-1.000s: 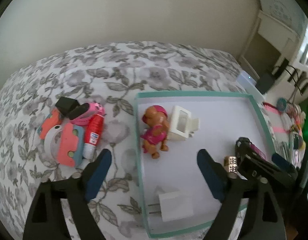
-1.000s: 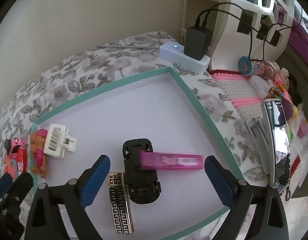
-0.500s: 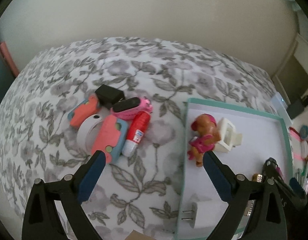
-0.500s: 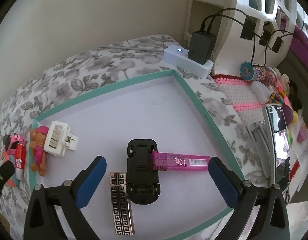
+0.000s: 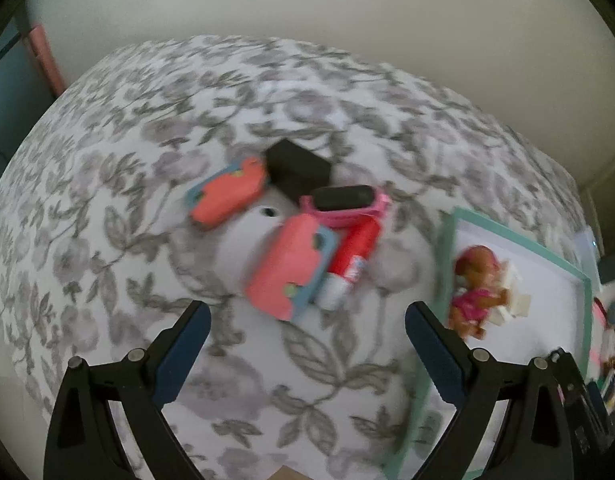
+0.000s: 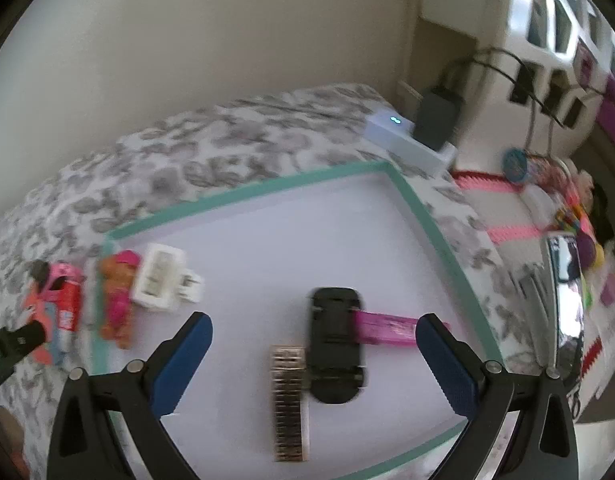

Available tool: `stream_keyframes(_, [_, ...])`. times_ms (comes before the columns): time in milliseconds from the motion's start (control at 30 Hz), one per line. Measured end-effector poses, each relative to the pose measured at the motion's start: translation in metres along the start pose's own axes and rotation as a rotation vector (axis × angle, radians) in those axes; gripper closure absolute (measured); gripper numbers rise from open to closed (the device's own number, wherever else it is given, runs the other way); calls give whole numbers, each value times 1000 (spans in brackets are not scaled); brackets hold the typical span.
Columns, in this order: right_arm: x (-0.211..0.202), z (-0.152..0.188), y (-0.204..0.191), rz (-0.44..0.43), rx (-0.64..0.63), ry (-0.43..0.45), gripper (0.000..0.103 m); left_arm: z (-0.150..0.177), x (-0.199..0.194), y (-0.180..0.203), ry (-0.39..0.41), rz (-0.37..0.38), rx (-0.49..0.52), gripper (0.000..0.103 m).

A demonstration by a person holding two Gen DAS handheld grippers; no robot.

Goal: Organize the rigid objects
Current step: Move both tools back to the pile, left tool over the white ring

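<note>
My left gripper [image 5: 307, 332] hangs over the floral bedspread [image 5: 107, 200] with its jaws spread wide and nothing between them; they have just been opening. Ahead of it sits a cluster of loose things, touching one another: a black box [image 5: 297, 172], two coral-and-blue toy pieces [image 5: 227, 196] [image 5: 287, 268], a pink wristband with a black face [image 5: 343, 204], a red glue stick [image 5: 349, 264] and something white [image 5: 247, 236] half buried beneath them. To the right lies the teal-rimmed tray [image 5: 507, 232], and just inside its left edge a brown toy puppy in pink [image 5: 475, 296] lies against a white plug adapter [image 5: 511, 300].

My right gripper [image 6: 313, 338] hovers over the tray's white floor, jaws also spread, gripping nothing. Below it, near the tray's front edge, a black toy car chassis [image 6: 335, 344] lies between a gold patterned lighter [image 6: 289, 396] and a pink lighter [image 6: 387, 328], which seem to touch it.
</note>
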State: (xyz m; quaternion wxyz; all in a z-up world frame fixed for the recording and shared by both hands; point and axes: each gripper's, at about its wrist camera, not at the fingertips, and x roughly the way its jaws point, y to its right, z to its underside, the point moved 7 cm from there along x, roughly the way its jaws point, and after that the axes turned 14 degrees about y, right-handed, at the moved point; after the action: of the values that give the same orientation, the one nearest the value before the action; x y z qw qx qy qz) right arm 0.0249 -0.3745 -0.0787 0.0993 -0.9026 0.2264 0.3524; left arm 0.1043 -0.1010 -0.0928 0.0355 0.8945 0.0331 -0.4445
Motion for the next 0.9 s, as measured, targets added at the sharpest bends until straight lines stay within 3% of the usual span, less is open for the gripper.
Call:
stream_keyframes(333, [-12,3,-61,-162,-22,-23,0,-15,3,-61,-18,-99,-111,5])
stream_keyframes(500, [-16,6,-83,-208,-74,-20,0,-26,-1,-86,-3,-110,-173,5])
stream_keyframes(900, [-20,4,-127,-288,-141,-7,0,-45,2,-109,35,-113,-163,5])
